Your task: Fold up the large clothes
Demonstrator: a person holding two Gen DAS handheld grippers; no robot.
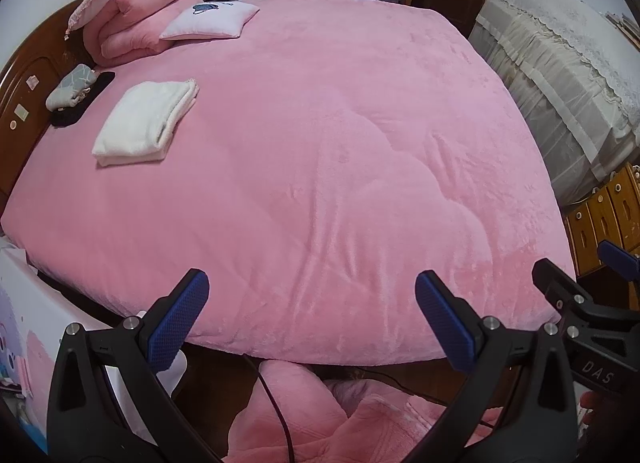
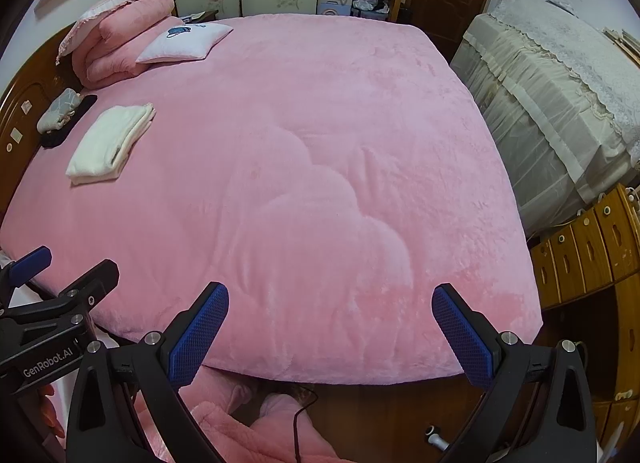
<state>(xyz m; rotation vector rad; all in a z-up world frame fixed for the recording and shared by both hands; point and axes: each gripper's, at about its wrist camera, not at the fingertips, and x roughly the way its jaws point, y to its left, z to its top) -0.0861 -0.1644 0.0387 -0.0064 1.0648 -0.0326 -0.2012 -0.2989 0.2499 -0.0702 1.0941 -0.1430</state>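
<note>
A folded white garment [image 1: 144, 123] lies on the pink bed cover [image 1: 320, 143] near the headboard; it also shows in the right wrist view [image 2: 108, 141]. My left gripper [image 1: 312, 315] is open and empty, held above the near edge of the bed. My right gripper [image 2: 330, 327] is open and empty, also above the near edge, to the right of the left one; it shows at the edge of the left wrist view [image 1: 580, 275]. A pink fleece cloth [image 1: 320, 415] lies bunched below the grippers, in front of the bed.
A stack of folded pink quilts [image 1: 136, 19] and a small white pillow [image 1: 212, 21] sit at the head of the bed. A grey bundle [image 1: 70, 85] lies by the wooden headboard [image 1: 24, 91]. A covered piece of furniture [image 1: 560, 75] and wooden drawers [image 1: 604, 215] stand to the right.
</note>
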